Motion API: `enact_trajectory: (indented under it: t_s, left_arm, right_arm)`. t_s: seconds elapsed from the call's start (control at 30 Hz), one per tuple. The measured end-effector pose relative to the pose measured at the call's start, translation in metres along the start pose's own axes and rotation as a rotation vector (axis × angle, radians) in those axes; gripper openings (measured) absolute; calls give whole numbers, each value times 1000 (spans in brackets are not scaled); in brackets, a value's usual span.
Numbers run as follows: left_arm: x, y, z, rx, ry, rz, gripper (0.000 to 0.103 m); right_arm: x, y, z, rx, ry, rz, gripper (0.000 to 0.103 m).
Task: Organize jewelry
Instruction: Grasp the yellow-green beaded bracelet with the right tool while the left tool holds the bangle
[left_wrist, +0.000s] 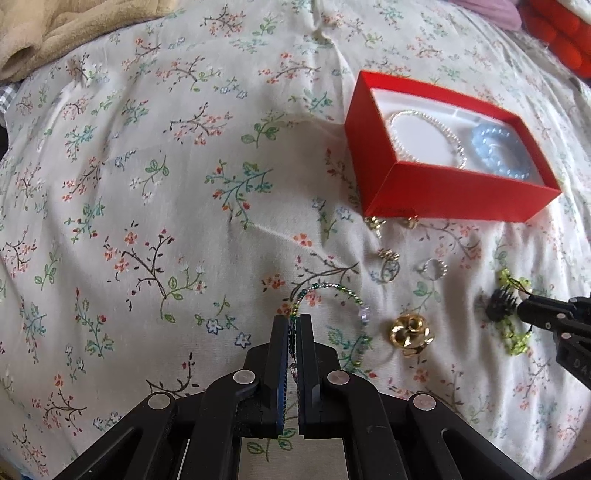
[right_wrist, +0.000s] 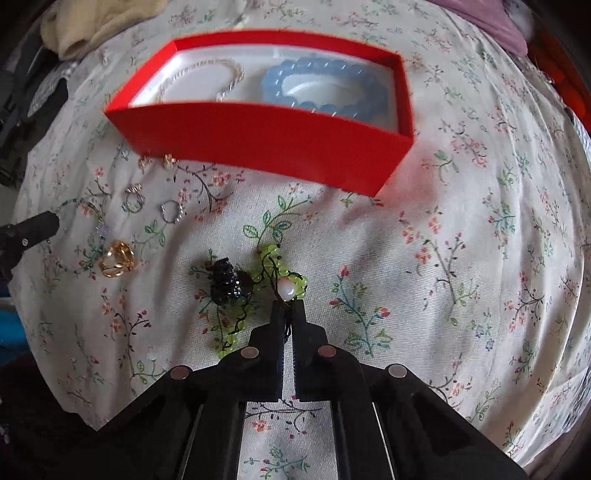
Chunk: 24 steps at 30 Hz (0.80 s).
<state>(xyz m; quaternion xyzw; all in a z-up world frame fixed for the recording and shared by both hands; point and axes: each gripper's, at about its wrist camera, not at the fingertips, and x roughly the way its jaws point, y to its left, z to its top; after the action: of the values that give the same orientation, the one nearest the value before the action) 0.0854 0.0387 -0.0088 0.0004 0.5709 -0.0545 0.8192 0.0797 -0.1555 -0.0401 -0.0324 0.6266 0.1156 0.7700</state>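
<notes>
Floral bedspread (right_wrist: 424, 258): my right gripper (right_wrist: 288, 308) pinches the green bracelet (right_wrist: 275, 258); box (right_wrist: 258, 125) lies at twelve o'clock; left gripper (left_wrist: 294, 323) clamps the beaded strand (left_wrist: 332, 288).

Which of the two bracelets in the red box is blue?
The chunky blue bead bracelet, at the box's right end in the right gripper's view. The other one, a thin pale bead bracelet, lies at the left end of the red box.

- The left gripper (left_wrist: 294, 322), pointing down at the floral bedspread (left_wrist: 147, 177), is clamped on a green beaded bracelet (left_wrist: 332, 291).
- A red box (left_wrist: 443, 184) toward the far right of the bedspread holds a pearl bracelet (left_wrist: 428, 138) and a blue bead bracelet (left_wrist: 498, 151).
- A gold ring (left_wrist: 409, 334) lies just right of the beaded bracelet.
- The right gripper (left_wrist: 524, 306) reaches in at the right edge, among yellow-green beads (left_wrist: 511, 280).
</notes>
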Motion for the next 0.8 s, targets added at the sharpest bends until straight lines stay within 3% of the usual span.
enact_trajectory:
  t_s: [0.4,0.8]
  left_arm:
    - [-26,-9,2,6,-62,-49,0]
    - [-48,-20,8,9,-121,-100,0]
  right_arm:
    - [-52,-21,-9,36,-110,96,3]
    - [-83,-24,-5,41,-185,134,3]
